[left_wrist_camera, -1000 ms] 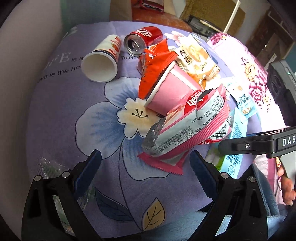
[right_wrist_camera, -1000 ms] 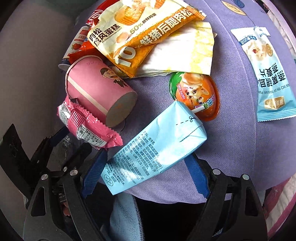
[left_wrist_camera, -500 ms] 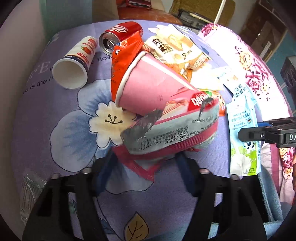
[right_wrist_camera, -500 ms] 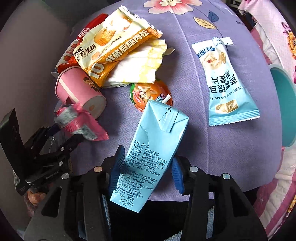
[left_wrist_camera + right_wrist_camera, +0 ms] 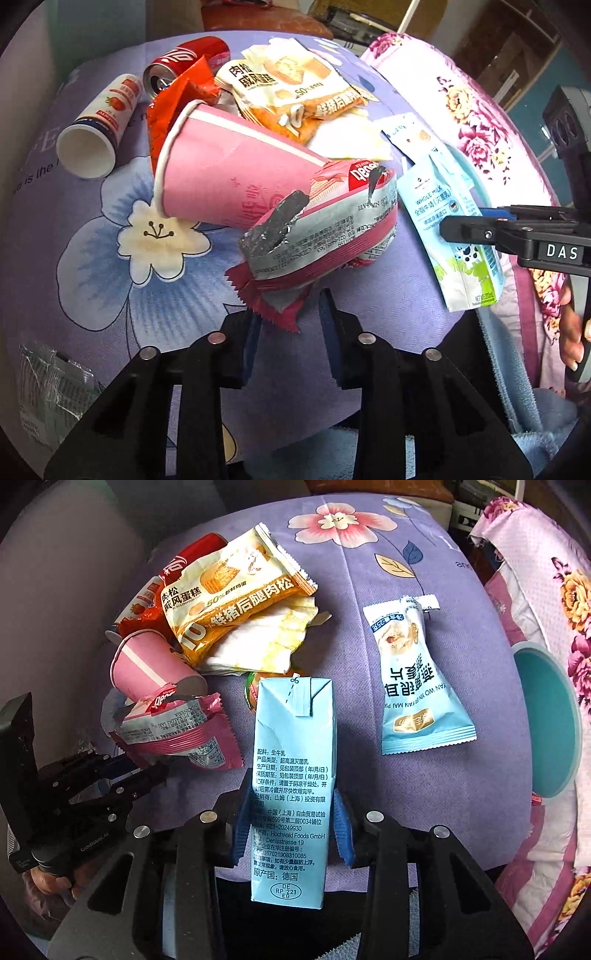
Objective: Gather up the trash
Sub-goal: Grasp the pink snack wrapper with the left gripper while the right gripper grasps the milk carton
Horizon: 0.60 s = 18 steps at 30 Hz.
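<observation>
Both lifted since earlier: left gripper (image 5: pixel 286 314) closing on pink wafer wrapper (image 5: pixel 321 236), right gripper (image 5: pixel 291 823) closing on milk carton (image 5: pixel 291 775), frame centre, for binning.

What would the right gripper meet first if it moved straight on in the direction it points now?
Probably the purple bedspread. The right gripper, jaws closing, has the blue milk carton between its pads, so the carton's top would arrive first, about where an orange lid lies. Depth is unclear.

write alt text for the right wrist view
The right gripper is closing on a light blue milk carton above a purple floral cloth; the left gripper holds a pink wrapper beside a pink cup.
</observation>
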Each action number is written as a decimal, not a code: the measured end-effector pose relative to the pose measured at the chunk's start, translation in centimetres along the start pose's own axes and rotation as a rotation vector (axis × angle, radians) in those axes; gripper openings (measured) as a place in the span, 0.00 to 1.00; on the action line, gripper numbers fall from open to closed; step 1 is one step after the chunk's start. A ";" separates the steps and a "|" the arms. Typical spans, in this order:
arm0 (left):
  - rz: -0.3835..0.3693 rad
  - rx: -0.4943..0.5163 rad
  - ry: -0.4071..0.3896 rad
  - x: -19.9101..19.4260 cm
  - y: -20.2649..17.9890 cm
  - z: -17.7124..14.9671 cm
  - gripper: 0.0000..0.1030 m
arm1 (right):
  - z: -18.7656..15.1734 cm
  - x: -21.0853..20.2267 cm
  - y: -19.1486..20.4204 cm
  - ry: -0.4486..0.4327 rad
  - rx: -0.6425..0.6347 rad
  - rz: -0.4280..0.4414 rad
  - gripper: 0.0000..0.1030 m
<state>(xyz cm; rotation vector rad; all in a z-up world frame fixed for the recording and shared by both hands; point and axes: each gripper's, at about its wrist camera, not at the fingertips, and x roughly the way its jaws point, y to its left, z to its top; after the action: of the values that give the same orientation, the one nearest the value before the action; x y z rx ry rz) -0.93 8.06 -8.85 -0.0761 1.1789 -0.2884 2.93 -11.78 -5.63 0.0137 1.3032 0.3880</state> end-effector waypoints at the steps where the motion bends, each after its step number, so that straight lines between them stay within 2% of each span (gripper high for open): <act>1: 0.016 0.006 -0.006 0.0 -0.1 0.0 0.53 | 0.1 0.0 0.1 -0.007 0.000 -0.006 0.35; 4: 0.043 0.016 -0.032 -0.7 -0.1 0.3 0.72 | 0.5 0.3 -0.1 -0.021 0.001 -0.024 0.35; 7: 0.093 0.025 -0.058 -1.4 0.4 0.8 0.84 | 0.6 0.7 -0.4 -0.016 0.012 -0.018 0.35; 10: 0.109 0.044 -0.076 -1.9 0.8 1.6 0.86 | 0.6 1.1 -0.8 -0.008 0.028 -0.001 0.35; 13: 0.126 0.109 -0.079 -1.6 -0.2 2.4 0.88 | 0.5 1.3 -1.0 -0.001 0.037 0.012 0.35; 18: 0.170 0.243 -0.032 0.2 -2.2 2.4 0.89 | 0.5 1.2 -1.3 0.002 0.045 0.035 0.35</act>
<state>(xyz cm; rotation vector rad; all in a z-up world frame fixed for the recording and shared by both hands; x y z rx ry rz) 0.91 5.70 -7.70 0.2308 1.1037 -0.2773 3.97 -12.54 -6.92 0.0744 1.3153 0.3886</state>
